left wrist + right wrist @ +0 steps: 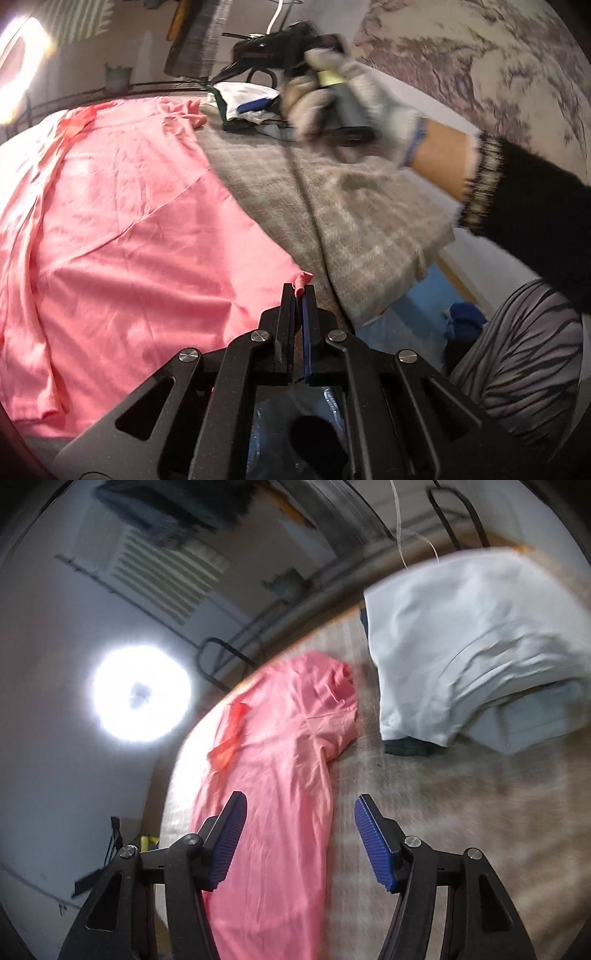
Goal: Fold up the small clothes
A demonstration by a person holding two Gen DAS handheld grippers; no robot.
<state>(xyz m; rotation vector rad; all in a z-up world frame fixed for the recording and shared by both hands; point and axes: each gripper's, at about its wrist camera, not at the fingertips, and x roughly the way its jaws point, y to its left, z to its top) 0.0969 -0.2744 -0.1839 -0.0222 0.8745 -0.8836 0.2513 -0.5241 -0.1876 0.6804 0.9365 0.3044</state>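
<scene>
A pink garment (122, 229) lies spread on the grey cloth-covered table (362, 221). My left gripper (300, 291) is shut on a corner of the pink garment at its near right edge. In the right wrist view the pink garment (280, 782) lies lengthways on the table (443, 830). My right gripper (299, 812) is open above it, with its left pad (229, 842) over the garment and its right pad (373, 845) over the bare cloth. The right gripper also shows in the left wrist view (280, 55), held by a gloved hand (354, 99) above the far side.
A pale white-blue cloth pile (476, 642) lies at the far right of the table, over something dark. A bright ring lamp (142, 694) stands off the table's left. The table edge drops to a blue floor (413, 314) at the right.
</scene>
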